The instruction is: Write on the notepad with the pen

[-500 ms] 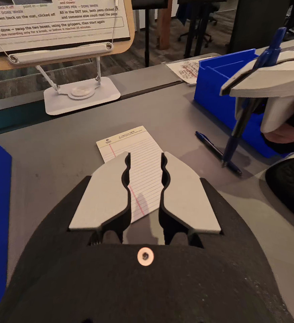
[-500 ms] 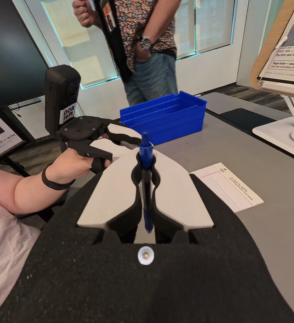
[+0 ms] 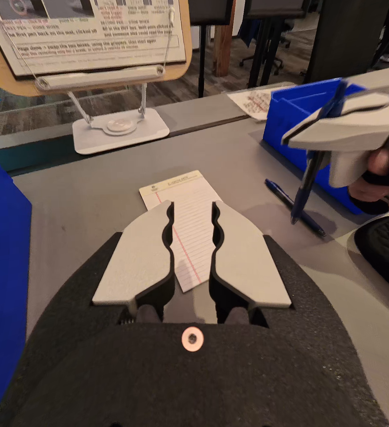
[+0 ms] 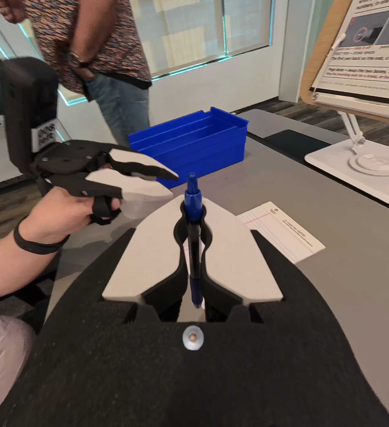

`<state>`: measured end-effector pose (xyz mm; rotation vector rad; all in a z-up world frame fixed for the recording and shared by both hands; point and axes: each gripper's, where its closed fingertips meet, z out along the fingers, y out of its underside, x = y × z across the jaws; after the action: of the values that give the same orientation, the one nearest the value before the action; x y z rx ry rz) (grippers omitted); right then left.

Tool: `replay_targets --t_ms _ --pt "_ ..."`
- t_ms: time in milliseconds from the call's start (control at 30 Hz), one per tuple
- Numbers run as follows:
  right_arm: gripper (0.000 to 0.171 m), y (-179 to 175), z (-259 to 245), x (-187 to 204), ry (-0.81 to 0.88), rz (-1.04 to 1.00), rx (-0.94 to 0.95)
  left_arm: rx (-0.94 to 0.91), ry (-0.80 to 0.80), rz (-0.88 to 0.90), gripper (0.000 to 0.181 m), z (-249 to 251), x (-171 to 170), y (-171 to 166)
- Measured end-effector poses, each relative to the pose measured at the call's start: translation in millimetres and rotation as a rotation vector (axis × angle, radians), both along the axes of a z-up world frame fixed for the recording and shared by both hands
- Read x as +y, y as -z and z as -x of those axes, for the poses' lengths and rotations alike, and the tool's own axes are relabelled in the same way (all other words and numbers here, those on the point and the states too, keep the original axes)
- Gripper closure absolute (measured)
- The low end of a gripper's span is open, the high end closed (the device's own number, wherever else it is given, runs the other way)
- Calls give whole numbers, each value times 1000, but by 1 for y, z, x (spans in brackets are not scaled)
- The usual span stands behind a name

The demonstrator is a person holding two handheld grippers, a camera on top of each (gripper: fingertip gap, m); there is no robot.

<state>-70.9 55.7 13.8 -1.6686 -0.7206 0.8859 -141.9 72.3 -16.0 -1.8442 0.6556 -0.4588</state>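
Print on stand sheet (image 3: 92, 34), notepad (image 3: 189, 208) header, claw tag (image 4: 45, 135)

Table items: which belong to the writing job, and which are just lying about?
In use:
- notepad, page blank
- pen, clamped upright in the right gripper
- left gripper, jaws open over the notepad

Lying about:
- second pen on the table
- two blue bins
- instruction stand

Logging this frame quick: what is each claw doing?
Left claw: open, empty, above the notepad.
Right claw: closed on the pen.
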Motion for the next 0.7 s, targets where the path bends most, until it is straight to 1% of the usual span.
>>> replay_targets --t_ms 67,167,267,333,467,567,700 --pt "166 5 0 3 45 4 -28 -64 35 -38 161 4 -3 -17" --pt "166 12 -4 11 184 -14 -89 -176 128 -89 181 5 -13 -50" --pt "166 12 -4 16 297 -59 -140 -257 192 -127 181 4 -22 -77" --pt "166 10 3 15 331 -97 -178 -300 237 -128 181 -3 -29 -87" --pt "166 7 15 15 384 -156 -272 -289 300 -125 181 -23 -37 -89" --pt "166 5 28 11 357 -171 -283 -283 337 -125 181 -34 -37 -87" --pt "166 5 34 5 323 -160 -293 -312 445 -120 181 -44 -40 -89"
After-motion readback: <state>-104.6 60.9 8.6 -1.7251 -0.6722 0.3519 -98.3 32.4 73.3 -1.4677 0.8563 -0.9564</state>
